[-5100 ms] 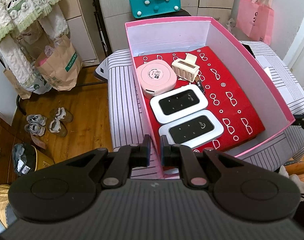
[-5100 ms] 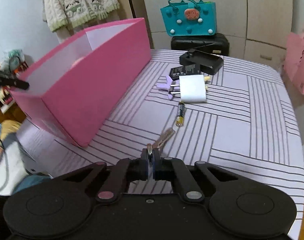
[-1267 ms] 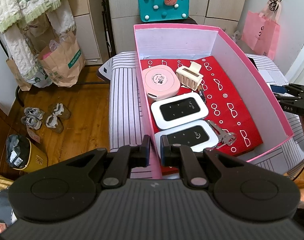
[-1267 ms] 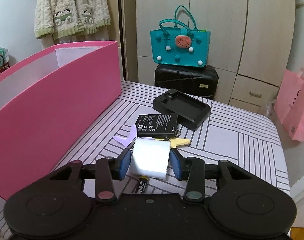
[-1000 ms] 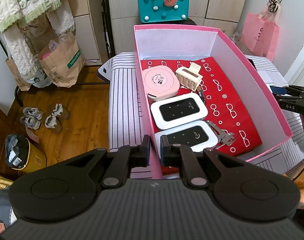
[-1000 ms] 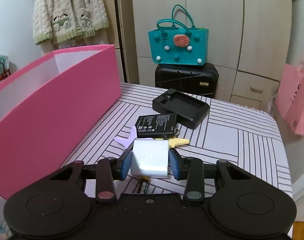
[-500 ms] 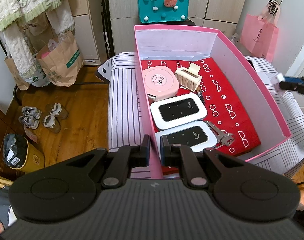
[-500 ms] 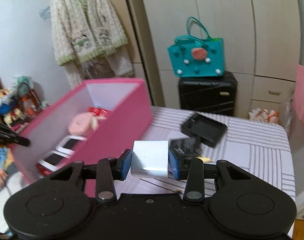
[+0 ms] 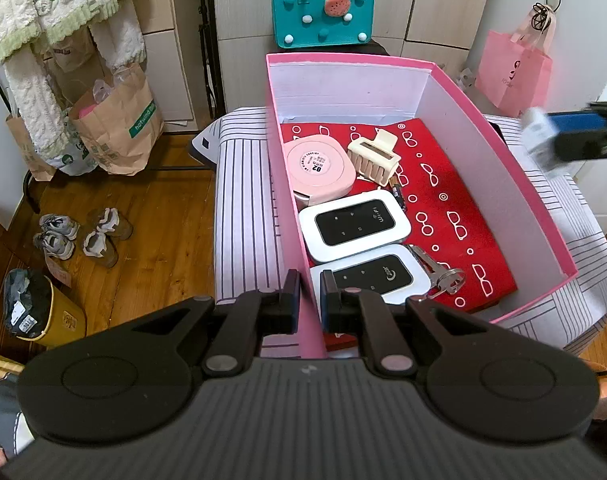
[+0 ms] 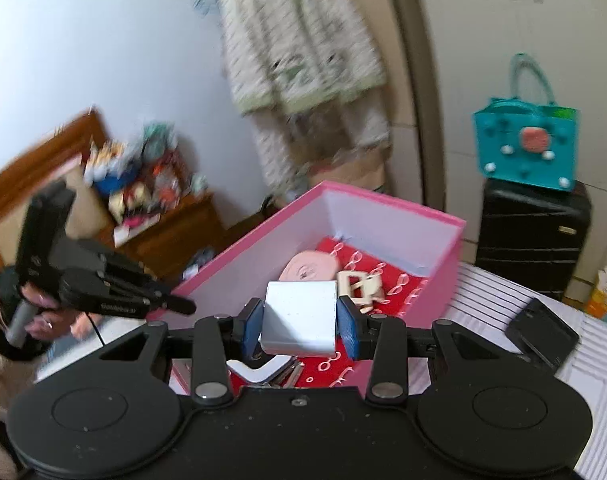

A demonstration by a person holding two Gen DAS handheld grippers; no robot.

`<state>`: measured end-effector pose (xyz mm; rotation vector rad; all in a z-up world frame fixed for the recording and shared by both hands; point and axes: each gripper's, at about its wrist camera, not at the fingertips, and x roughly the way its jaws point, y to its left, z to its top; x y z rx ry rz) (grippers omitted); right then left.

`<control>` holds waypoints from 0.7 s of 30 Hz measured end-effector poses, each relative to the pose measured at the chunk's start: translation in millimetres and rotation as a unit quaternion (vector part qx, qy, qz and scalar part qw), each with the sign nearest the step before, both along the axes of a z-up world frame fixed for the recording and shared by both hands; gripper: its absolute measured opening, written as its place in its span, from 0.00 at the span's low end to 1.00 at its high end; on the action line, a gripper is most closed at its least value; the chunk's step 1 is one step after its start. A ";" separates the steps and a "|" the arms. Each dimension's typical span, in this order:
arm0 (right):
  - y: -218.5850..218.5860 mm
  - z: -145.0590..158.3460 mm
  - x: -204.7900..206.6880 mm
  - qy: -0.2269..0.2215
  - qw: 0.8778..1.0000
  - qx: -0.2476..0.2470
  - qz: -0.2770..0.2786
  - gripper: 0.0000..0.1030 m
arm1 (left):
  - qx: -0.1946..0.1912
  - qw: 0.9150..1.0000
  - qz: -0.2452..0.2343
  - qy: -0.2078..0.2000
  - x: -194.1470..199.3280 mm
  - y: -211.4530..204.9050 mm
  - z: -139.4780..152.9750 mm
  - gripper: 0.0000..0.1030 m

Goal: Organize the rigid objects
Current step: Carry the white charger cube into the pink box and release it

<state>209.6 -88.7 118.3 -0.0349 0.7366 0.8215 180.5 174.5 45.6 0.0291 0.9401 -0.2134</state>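
The right gripper [image 10: 299,326] holds a white block [image 10: 300,322] by its two flat sides, jaws half open, above the near edge of the pink box [image 10: 387,220]. It looks stiff, light and smooth, so it may slip. The left gripper [image 9: 306,294] pinches the box wall, jaws nearly closed.

The pink cardboard box [image 9: 543,216] is showing matt outer walls and a white paper-like lining, with red printed cloth [image 9: 455,200] lying flat on its bottom. The two white glossy plastic routers [image 9: 359,226] are gleaming around their black faces, and the metal keys [image 9: 439,272] are glinting beside them. The cream plastic hair claw [image 9: 373,156] is looking smooth. The small white plastic block [image 10: 301,320] is looking smooth and faintly satin between blue rubbery pads [image 10: 348,328] of the matt black plastic tongs [image 10: 301,326]. The striped cloth cover [image 9: 243,200] is draping the table; the wooden floor [image 9: 143,220] is shining.
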 end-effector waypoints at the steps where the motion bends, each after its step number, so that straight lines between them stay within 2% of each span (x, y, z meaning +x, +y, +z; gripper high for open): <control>1: 8.7 -2.6 2.6 -0.005 1.000 -0.017 0.006 0.44 | -0.001 1.000 0.001 0.000 0.2 -0.3 0.0 0.09; 4: 34.5 -12.6 14.6 -0.014 0.997 -0.071 0.022 0.44 | 0.001 1.000 0.000 -0.003 -1.4 -1.1 0.6 0.09; 7: 53.2 -24.5 30.7 0.014 0.994 -0.100 0.041 0.44 | 0.001 1.000 -0.003 -0.004 -1.2 -1.0 0.8 0.09; 9: 61.9 -31.8 34.2 0.017 0.990 -0.128 0.051 0.44 | -0.004 1.000 -0.002 -0.003 -1.4 0.6 1.0 0.09; 11: 74.3 -39.4 33.5 0.010 0.984 -0.167 0.064 0.44 | -0.007 1.000 -0.001 -0.003 -1.6 2.1 0.9 0.09; 13: 88.6 -49.6 30.3 -0.017 0.972 -0.223 0.077 0.44 | -0.007 1.000 -0.001 -0.004 -1.8 2.2 0.7 0.09; 15: 97.5 -58.1 28.8 -0.024 0.962 -0.257 0.090 0.44 | -0.006 1.000 -0.001 -0.004 -2.2 2.0 0.6 0.09; 19: 103.8 -72.7 39.6 0.021 0.953 -0.282 0.108 0.43 | -0.007 1.000 -0.001 -0.004 -1.9 2.5 0.7 0.09; 21: 101.4 -73.8 43.3 0.027 0.956 -0.271 0.107 0.43 | -0.011 1.000 0.000 -0.002 -1.7 3.4 1.4 0.09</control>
